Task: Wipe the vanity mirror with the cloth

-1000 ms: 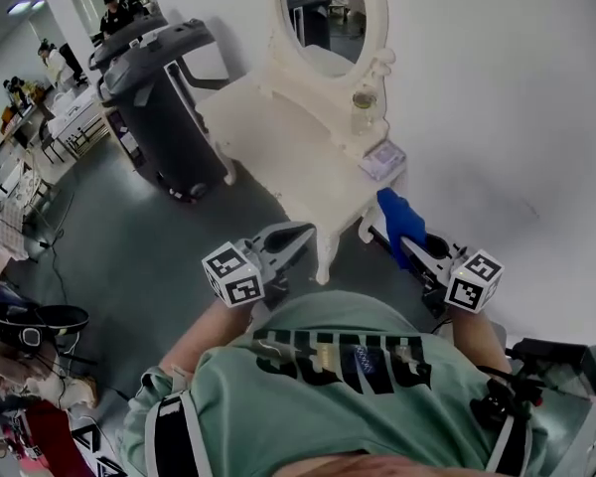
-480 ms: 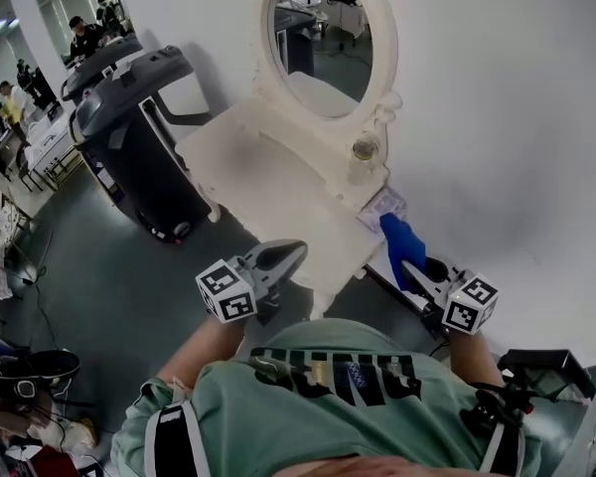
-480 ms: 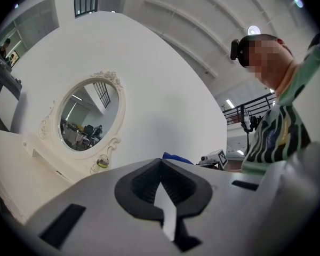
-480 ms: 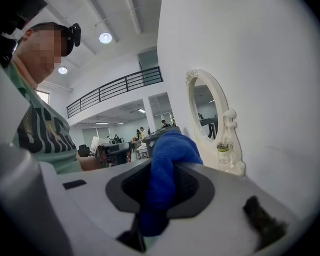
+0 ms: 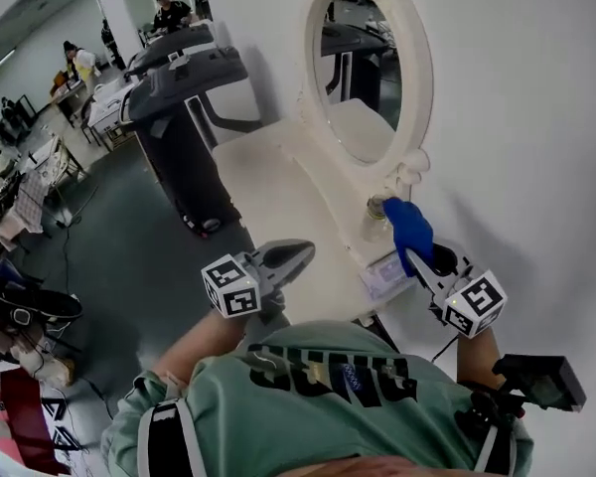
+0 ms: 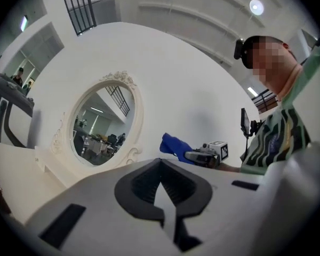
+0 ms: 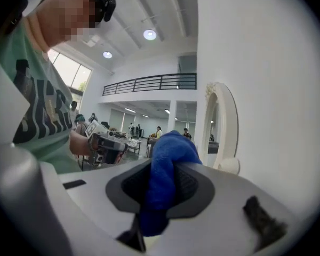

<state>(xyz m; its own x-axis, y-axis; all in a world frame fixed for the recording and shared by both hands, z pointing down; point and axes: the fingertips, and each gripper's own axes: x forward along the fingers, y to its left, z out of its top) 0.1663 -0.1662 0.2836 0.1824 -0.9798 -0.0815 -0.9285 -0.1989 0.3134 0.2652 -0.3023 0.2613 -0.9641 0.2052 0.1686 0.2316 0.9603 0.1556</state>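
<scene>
An oval vanity mirror [image 5: 366, 73] in a carved white frame stands against the wall on a white dressing table [image 5: 278, 187]; the same mirror [image 6: 101, 124] faces the left gripper view, and it shows edge-on as the mirror [image 7: 222, 127] in the right gripper view. A blue cloth [image 5: 409, 229] is bunched in my right gripper [image 5: 420, 256], which is shut on it and held near the mirror's lower right, just below the frame. The cloth [image 7: 165, 180] fills the jaws. My left gripper [image 5: 296, 255] is shut and empty, hovering over the table's front edge.
A small glass jar [image 5: 376, 210] and a flat patterned box [image 5: 385, 272] sit on the table's right end by the cloth. A dark grey machine [image 5: 184, 107] stands left of the table. People and cluttered desks are at the far left.
The view has swung so the mirror sits higher and nearer. My right gripper has risen with the cloth from below the table's corner to beside the mirror's base. The left gripper stayed roughly put.
</scene>
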